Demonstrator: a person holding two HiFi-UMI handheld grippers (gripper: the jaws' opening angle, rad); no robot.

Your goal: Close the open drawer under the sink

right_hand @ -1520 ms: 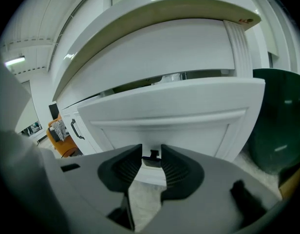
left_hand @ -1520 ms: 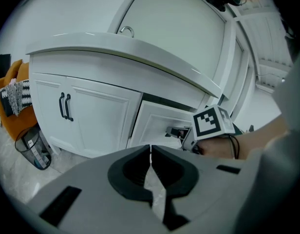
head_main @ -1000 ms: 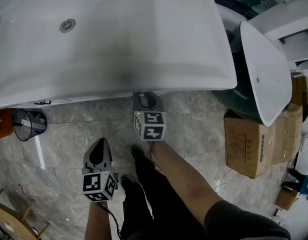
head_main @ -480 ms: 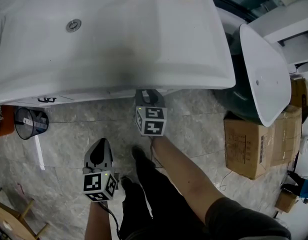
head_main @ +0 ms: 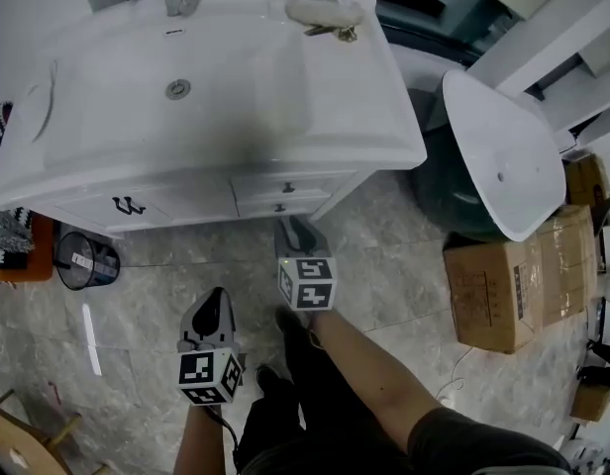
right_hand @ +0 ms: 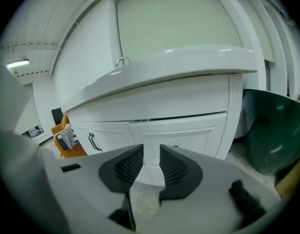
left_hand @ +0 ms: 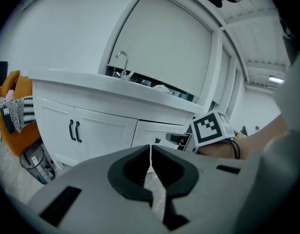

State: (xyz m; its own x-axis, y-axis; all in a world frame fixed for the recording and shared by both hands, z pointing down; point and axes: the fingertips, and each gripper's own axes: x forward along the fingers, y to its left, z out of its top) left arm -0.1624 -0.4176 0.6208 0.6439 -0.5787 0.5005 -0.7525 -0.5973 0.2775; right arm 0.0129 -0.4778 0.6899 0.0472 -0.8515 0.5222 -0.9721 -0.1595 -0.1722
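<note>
stood on the grey marbled floor (head_main: 137, 305): white vanity cabinet (head_main: 186, 201) ahead of the left gripper (head_main: 216, 297), black mesh wastebasket (head_main: 85, 260) off to its left, cardboard box (head_main: 493, 285) well off to its right.

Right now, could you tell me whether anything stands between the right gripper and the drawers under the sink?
Nothing visible does. The right gripper points at the drawers below the sink, apart from them, with only floor between. Its jaws are closing with nothing between them.
</note>
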